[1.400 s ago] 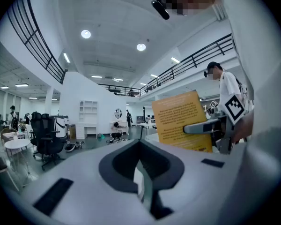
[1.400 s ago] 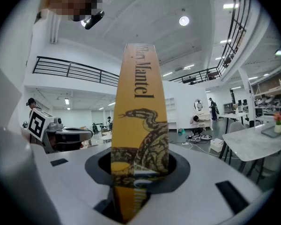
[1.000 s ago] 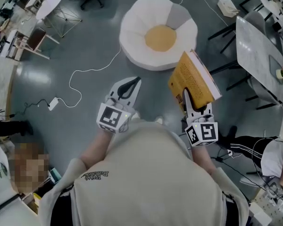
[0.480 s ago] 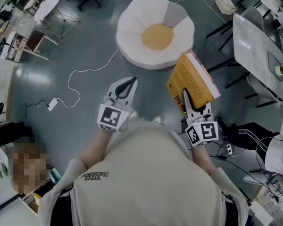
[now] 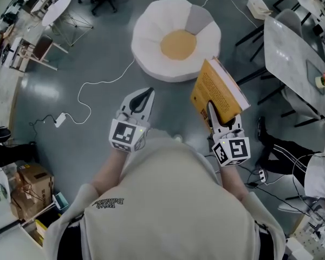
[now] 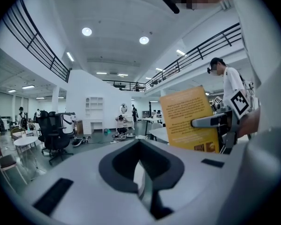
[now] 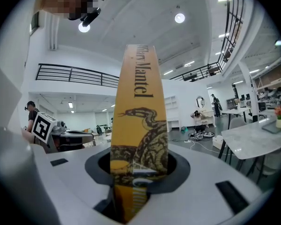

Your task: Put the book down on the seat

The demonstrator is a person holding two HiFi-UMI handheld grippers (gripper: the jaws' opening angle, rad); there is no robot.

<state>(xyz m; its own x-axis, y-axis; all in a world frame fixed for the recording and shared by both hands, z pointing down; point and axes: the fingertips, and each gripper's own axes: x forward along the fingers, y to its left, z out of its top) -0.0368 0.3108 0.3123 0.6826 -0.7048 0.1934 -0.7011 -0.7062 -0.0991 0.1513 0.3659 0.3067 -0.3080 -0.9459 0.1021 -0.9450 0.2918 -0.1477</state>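
The seat (image 5: pixel 151 31) is a round white beanbag with a yellow centre, on the floor ahead of me. The book (image 5: pixel 216 91) has an orange-yellow cover and white page edges. It stands tilted in the air, short of the seat and to its right. My right gripper (image 5: pixel 210 108) is shut on the book's lower end. In the right gripper view the spine (image 7: pixel 138 125) with a snake drawing rises from between the jaws. My left gripper (image 5: pixel 145 95) is held level at the book's left, shut and holding nothing. From the left gripper view (image 6: pixel 143 172) the book (image 6: pixel 187 118) shows at the right.
A white cable (image 5: pixel 97 84) runs over the grey floor from the seat to an adapter (image 5: pixel 61 119). A marble table (image 5: pixel 295 58) and chairs stand at the right, where a person (image 5: pixel 309 175) sits. A round white table (image 5: pixel 57 7) is far left; cardboard boxes (image 5: pixel 27 186) stand at near left.
The seat has drifted slightly left in the head view. The book stays in the right gripper at about the same tilt, and the left gripper has barely moved.
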